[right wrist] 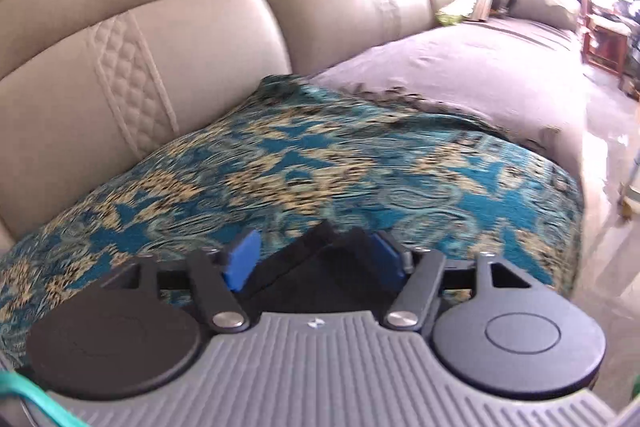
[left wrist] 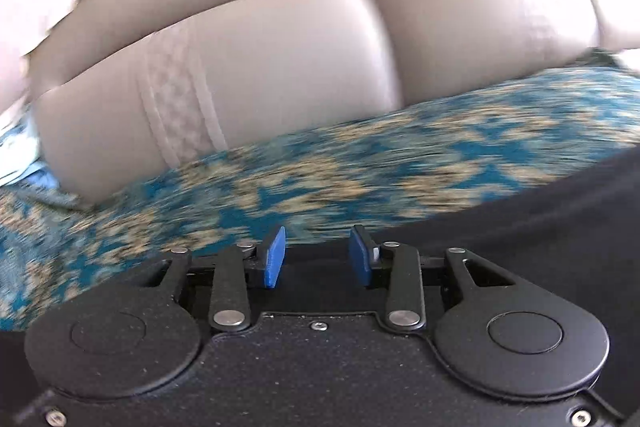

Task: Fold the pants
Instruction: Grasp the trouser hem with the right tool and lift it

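Right wrist: right claw (right wrist: 316,259) wide around black pants (right wrist: 304,267) fold; left claw (left wrist: 318,257) narrow, empty; patterned throw (right wrist: 320,155), sofa back (right wrist: 140,47) ahead.

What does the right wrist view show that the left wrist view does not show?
Only the right wrist view shows the grey bedding, a wooden stool, the floor, and a raised fold of the black pants between the open right gripper pads. Only the left wrist view shows the open left gripper over a wide flat area of pants. Both show the beige sofa back and the blue patterned cover.
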`<state>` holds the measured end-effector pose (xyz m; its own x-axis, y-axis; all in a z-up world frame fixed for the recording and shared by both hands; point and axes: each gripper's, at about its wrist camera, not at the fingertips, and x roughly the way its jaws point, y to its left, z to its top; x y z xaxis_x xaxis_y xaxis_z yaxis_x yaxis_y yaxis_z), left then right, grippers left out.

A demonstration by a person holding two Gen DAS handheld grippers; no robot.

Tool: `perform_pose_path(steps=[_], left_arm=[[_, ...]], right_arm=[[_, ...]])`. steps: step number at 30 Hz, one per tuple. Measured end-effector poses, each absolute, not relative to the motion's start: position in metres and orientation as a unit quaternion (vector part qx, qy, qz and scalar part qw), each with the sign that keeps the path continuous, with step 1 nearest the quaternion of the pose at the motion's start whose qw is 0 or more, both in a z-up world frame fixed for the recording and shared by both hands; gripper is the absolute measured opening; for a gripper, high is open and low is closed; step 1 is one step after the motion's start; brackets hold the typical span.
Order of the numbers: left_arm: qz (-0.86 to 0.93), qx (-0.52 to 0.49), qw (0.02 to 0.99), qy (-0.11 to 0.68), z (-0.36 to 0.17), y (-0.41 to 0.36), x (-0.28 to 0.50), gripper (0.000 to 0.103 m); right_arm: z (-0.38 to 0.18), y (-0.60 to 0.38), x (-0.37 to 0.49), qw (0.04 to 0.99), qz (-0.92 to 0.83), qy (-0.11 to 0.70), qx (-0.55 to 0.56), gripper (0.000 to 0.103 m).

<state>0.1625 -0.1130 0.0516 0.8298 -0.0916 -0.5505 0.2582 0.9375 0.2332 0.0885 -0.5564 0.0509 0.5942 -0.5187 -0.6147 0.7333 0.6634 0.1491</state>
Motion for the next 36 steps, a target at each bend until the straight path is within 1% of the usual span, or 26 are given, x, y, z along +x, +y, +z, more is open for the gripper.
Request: perform_pose_path(steps=[3, 7, 11, 14, 17, 21, 23, 25, 29, 30, 31, 35, 36], left_arm=[[-0.130, 0.159, 0.937, 0.282, 0.050, -0.126, 0.148, 0.037], [-0.124, 0.179, 0.930, 0.296, 0.034, -0.135, 0.147, 0.037], [-0.107, 0.170, 0.933, 0.297, 0.028, -0.123, 0.155, 0.037], [-0.089, 0.170, 0.935, 0.297, 0.028, -0.115, 0.163, 0.039], [-0.078, 0.167, 0.937, 0.297, 0.027, -0.110, 0.172, 0.040], [-0.063, 0.168, 0.938, 0.297, 0.027, -0.111, 0.178, 0.040], [-0.060, 0.165, 0.938, 0.299, 0.027, -0.111, 0.179, 0.040], [-0.059, 0.165, 0.938, 0.298, 0.027, -0.112, 0.177, 0.040], [-0.057, 0.165, 0.939, 0.297, 0.027, -0.113, 0.176, 0.040], [-0.056, 0.165, 0.939, 0.297, 0.027, -0.113, 0.176, 0.040], [-0.055, 0.165, 0.939, 0.297, 0.027, -0.114, 0.176, 0.040], [-0.053, 0.168, 0.939, 0.294, 0.026, -0.114, 0.175, 0.040], [-0.053, 0.169, 0.939, 0.293, 0.026, -0.114, 0.175, 0.040]], right_arm=[[0.049, -0.581, 0.060, 0.846, -0.380, 0.262, 0.266, 0.079], [0.038, -0.608, 0.005, 0.815, -0.386, 0.233, 0.365, 0.079], [0.024, -0.614, -0.051, 0.787, -0.412, 0.212, 0.407, 0.079], [0.004, -0.615, -0.085, 0.751, -0.426, 0.233, 0.447, 0.079], [-0.022, -0.614, -0.101, 0.720, -0.394, 0.272, 0.503, 0.080], [-0.038, -0.613, -0.112, 0.710, -0.301, 0.223, 0.596, 0.080], [-0.043, -0.611, -0.109, 0.708, -0.263, 0.200, 0.624, 0.080], [-0.040, -0.611, -0.103, 0.720, -0.240, 0.184, 0.625, 0.080], [-0.036, -0.612, -0.086, 0.729, -0.262, 0.212, 0.596, 0.080], [-0.035, -0.612, -0.084, 0.730, -0.269, 0.212, 0.591, 0.078], [-0.034, -0.612, -0.083, 0.733, -0.272, 0.204, 0.589, 0.075], [-0.023, -0.610, -0.091, 0.763, -0.248, 0.137, 0.580, 0.074], [-0.021, -0.610, -0.090, 0.769, -0.248, 0.134, 0.574, 0.074]])
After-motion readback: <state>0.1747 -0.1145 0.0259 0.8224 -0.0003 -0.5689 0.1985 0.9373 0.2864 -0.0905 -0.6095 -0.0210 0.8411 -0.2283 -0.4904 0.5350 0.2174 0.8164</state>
